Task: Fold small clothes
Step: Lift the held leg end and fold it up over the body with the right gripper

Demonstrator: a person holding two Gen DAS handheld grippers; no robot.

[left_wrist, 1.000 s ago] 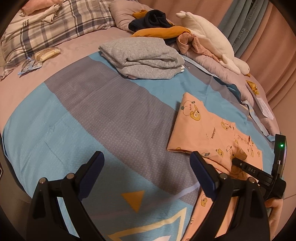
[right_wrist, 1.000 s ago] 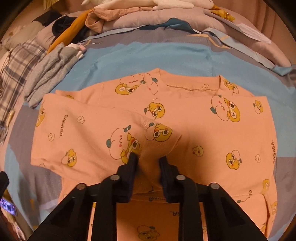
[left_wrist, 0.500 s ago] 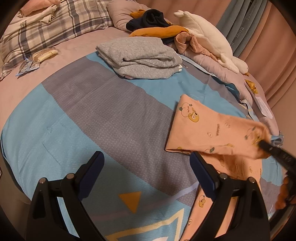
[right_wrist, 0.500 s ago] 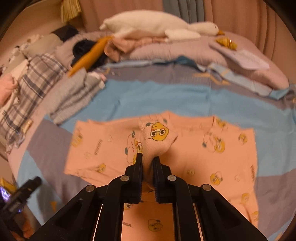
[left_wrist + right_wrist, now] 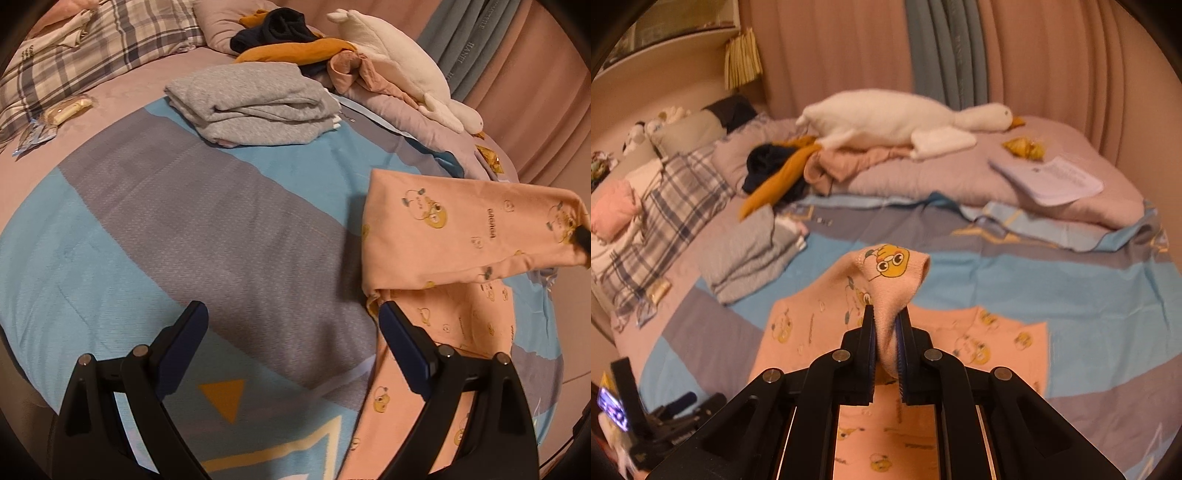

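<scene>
A small peach shirt with yellow cartoon prints [image 5: 461, 236] [image 5: 982, 339] lies on the blue and grey bedspread [image 5: 184, 229]. My right gripper [image 5: 886, 321] is shut on the cuff of its sleeve [image 5: 894, 273] and holds it lifted above the shirt's body. In the left wrist view that sleeve stretches up to the right, where the right gripper's tip [image 5: 583, 236] shows at the frame edge. My left gripper [image 5: 291, 325] hovers open over the bedspread, just left of the shirt's lower part, with nothing between its fingers.
A folded grey garment [image 5: 255, 99] [image 5: 753, 254] lies further back on the bed. Behind it are a heap of dark, mustard and pink clothes [image 5: 291, 40] [image 5: 783, 173], a white plush goose [image 5: 897, 122], plaid pillows [image 5: 85, 48] and a paper sheet [image 5: 1052, 179]. Curtains hang behind.
The right gripper closed on the sleeve cuff and rose, lifting the sleeve off the shirt. The left gripper stayed where it was.
</scene>
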